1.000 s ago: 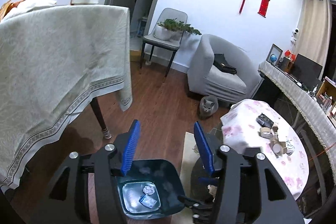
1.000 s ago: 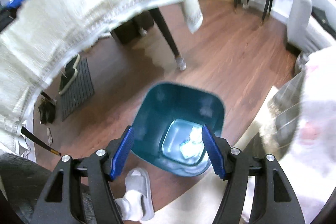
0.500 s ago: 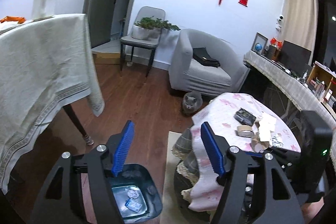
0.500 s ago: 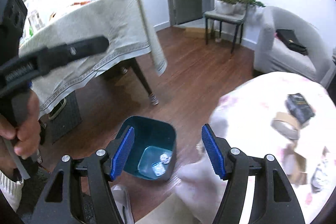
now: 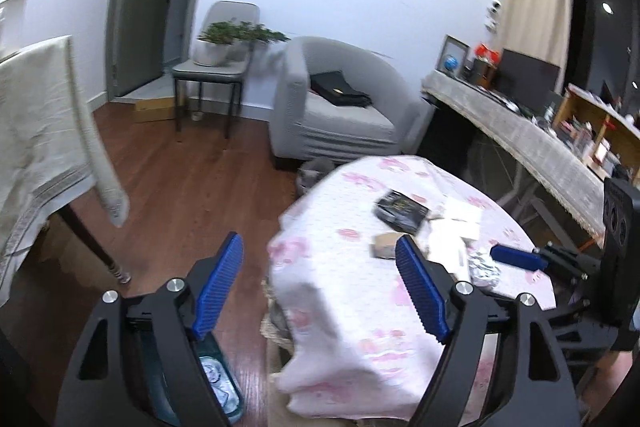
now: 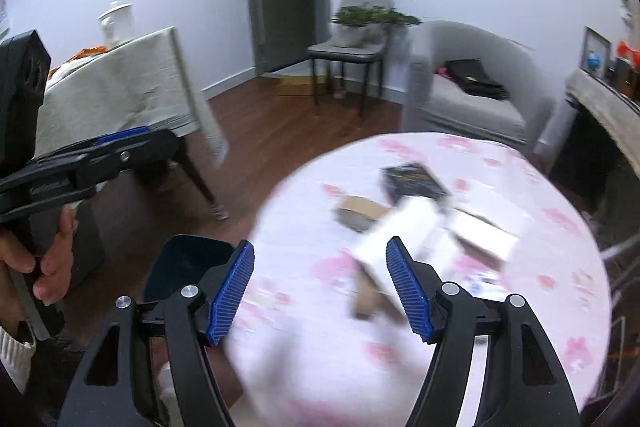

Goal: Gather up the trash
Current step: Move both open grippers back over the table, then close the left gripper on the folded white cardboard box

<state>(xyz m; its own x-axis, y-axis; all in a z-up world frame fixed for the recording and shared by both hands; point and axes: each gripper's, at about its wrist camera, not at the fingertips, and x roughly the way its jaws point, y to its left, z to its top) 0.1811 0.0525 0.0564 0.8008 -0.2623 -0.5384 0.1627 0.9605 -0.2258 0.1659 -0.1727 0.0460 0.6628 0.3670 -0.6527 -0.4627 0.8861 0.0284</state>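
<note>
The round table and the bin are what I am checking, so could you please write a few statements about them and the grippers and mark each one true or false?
1. The left gripper holds a piece of trash. False: its jaws have just been opening and nothing is between them.
2. The round table has a pink floral cloth. True.
3. The teal bin stands on the round table. False: it stands on the wooden floor beside the table.
4. A black packet lies on the round table. True.
5. The right gripper is shut. False: its jaws stand apart with nothing gripped.
</note>
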